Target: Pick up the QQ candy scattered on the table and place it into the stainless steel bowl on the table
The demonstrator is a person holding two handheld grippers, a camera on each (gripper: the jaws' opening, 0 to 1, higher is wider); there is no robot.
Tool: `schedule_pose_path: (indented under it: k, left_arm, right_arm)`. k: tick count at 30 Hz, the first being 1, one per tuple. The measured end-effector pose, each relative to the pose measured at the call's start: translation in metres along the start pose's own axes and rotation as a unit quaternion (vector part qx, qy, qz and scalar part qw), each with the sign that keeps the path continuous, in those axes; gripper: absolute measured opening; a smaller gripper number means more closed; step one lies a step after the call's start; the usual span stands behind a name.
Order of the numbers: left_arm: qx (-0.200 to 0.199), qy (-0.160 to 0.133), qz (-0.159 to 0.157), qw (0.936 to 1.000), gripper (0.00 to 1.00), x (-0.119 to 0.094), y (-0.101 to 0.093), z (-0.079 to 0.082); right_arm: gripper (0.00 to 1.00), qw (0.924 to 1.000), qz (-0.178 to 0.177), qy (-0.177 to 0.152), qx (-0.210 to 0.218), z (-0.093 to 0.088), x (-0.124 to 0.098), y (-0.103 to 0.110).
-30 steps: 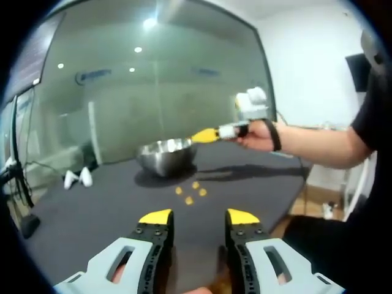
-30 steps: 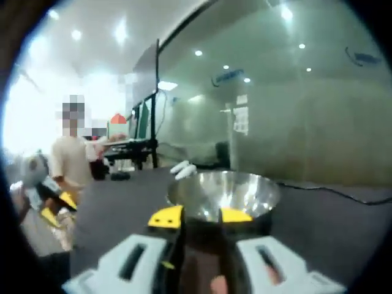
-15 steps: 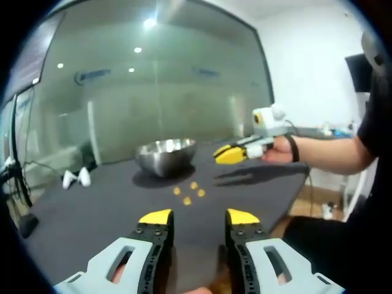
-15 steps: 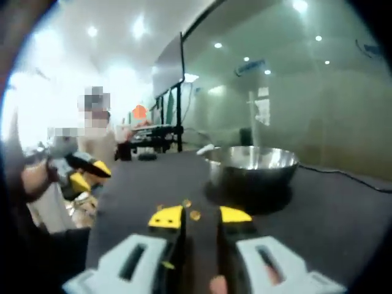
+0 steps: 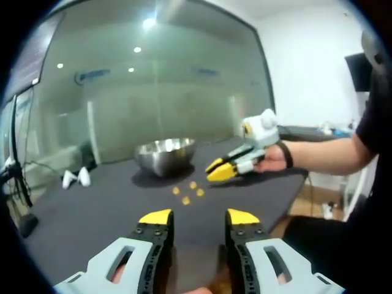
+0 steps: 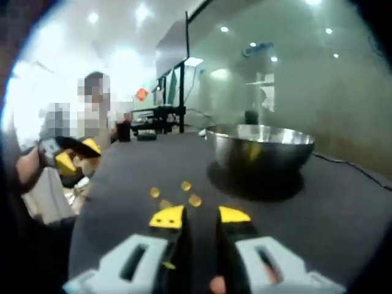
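Right gripper view: approach to scattered QQ candy.
Right gripper [image 6: 200,215] is held part open, empty; candies [image 6: 195,200] lie just ahead, stainless steel bowl [image 6: 261,147] beyond. Small, soft, light pieces are judged best pinched across the sides.

Four small yellow-orange candies [image 5: 185,192] on the dark bench [image 5: 92,214] | one round stainless steel bowl [image 5: 165,155] | two small white objects [image 5: 78,178]

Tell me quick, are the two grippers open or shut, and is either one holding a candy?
Left gripper: open, holding nothing.
Right gripper: open, holding nothing, aimed at the candies.
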State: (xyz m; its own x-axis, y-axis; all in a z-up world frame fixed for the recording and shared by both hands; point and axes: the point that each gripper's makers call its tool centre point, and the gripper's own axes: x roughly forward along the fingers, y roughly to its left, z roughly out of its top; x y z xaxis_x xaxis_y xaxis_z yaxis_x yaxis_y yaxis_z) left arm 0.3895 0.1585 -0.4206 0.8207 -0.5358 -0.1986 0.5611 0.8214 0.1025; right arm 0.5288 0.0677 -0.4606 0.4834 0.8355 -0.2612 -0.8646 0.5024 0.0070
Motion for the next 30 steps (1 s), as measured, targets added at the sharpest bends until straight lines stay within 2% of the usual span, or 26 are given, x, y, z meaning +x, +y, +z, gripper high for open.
schedule_pose_path:
  k: [7, 10, 13, 21, 30]
  left_arm:
    - [-0.002, 0.003, 0.004, 1.0000, 0.35, -0.002, 0.003, -0.003]
    - [-0.002, 0.003, 0.005, 1.0000, 0.35, -0.002, 0.004, -0.003]
    - [-0.004, 0.003, 0.008, 1.0000, 0.35, -0.003, 0.006, -0.005]
    - [-0.009, 0.007, 0.012, 0.9999, 0.35, -0.002, 0.010, -0.009]
    - [-0.010, 0.007, 0.011, 0.9999, 0.35, -0.003, 0.010, -0.009]
  right_arm:
    - [0.20, 0.9997, 0.018, 0.012, -0.012, 0.004, 0.024, 0.008]
    - [0.19, 0.9990, 0.013, 0.024, -0.034, 0.000, 0.033, 0.007]
    - [0.18, 0.9987, 0.007, 0.033, -0.038, -0.006, 0.040, 0.005]
    - [0.11, 0.9987, 0.010, 0.036, -0.036, -0.007, 0.039, 0.005]
    - [0.10, 0.9980, 0.013, 0.034, -0.052, -0.005, 0.037, 0.009]
